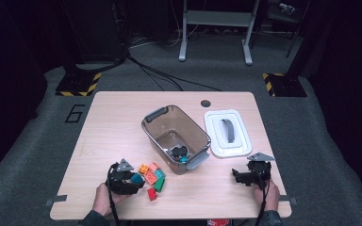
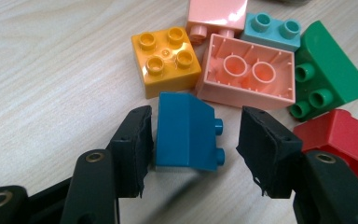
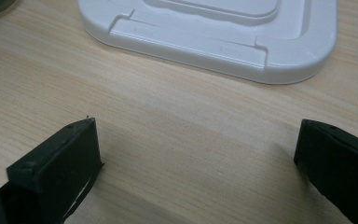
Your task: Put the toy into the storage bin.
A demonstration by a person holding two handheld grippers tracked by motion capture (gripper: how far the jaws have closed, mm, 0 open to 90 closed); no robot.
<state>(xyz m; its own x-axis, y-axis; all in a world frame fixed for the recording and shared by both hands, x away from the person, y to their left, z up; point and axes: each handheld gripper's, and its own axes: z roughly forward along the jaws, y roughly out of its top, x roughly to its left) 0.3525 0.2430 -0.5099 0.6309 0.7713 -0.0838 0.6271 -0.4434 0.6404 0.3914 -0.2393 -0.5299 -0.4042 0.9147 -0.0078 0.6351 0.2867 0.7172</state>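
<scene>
Over on the left, the left hand-held gripper [image 2: 193, 140] sits low on the bench [image 1: 113, 122] with its jaws spread around a dark blue brick [image 2: 185, 131]; one pad looks to be touching it, the other isn't. Just past it there's a yellow brick [image 2: 165, 60], two pink ones, a light blue, a green and a red one [image 2: 342, 140]. In the middle is a clear brown bin [image 1: 176, 137], then its white lid [image 1: 227, 133]. The right hand-held gripper [image 3: 196, 163] hovers wide open over bare wood near the lid.
</scene>
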